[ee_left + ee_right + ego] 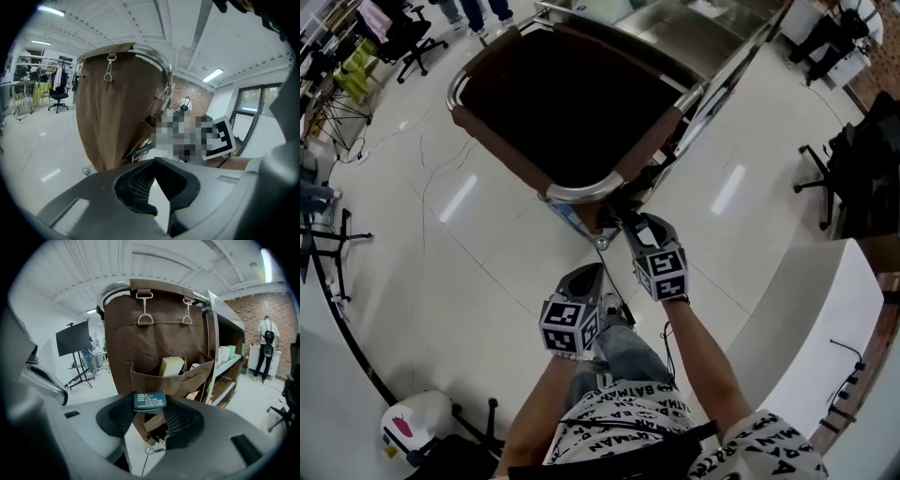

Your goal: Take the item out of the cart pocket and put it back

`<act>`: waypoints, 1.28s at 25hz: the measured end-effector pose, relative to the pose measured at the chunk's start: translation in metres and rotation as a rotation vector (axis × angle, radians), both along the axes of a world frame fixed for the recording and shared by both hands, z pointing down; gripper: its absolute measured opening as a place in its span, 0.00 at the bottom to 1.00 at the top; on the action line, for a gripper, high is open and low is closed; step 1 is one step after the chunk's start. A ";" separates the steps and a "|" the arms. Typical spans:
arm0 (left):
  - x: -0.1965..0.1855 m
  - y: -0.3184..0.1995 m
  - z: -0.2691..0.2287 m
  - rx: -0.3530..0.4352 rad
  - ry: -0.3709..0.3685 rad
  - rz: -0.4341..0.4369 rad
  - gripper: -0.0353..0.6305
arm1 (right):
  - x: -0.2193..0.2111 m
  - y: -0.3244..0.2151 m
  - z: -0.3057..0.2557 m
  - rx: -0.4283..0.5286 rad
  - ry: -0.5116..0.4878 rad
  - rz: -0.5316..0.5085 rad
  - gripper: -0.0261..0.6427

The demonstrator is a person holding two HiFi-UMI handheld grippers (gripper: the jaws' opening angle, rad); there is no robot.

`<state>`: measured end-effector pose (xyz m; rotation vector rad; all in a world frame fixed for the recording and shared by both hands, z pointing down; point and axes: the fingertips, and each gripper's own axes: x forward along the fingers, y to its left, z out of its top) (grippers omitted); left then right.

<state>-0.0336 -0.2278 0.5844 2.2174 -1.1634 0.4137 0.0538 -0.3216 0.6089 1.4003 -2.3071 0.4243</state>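
The left gripper [155, 161] is squeezed shut with nothing in it, near the brown cart [117, 112]. To the right, the right gripper [150, 407] pinches a small dark box [150, 401] at its tips, near the pocket [187, 378].

The head view looks steeply down onto the brown fabric cart bag with a chrome rim [499, 141] [117, 117] [154, 338], just beyond. The left gripper view faces its side from low, near left; the right gripper view faces its pocketed near end, close up; all three share this bag
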 end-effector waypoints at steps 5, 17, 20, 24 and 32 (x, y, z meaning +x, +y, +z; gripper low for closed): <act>0.000 -0.009 0.012 -0.033 -0.001 -0.001 0.05 | -0.005 -0.009 -0.010 0.027 0.015 -0.030 0.32; 0.003 -0.009 0.024 -0.067 -0.012 0.009 0.05 | -0.018 -0.010 0.026 -0.020 0.044 -0.068 0.32; 0.003 -0.011 0.033 -0.074 -0.026 0.007 0.05 | -0.022 -0.017 0.045 -0.045 0.087 -0.089 0.32; 0.000 -0.022 0.055 -0.091 -0.046 -0.015 0.05 | -0.026 -0.027 0.079 -0.098 0.123 -0.107 0.32; 0.002 -0.032 0.082 -0.128 -0.047 -0.036 0.05 | -0.026 -0.039 0.135 -0.191 0.153 -0.114 0.32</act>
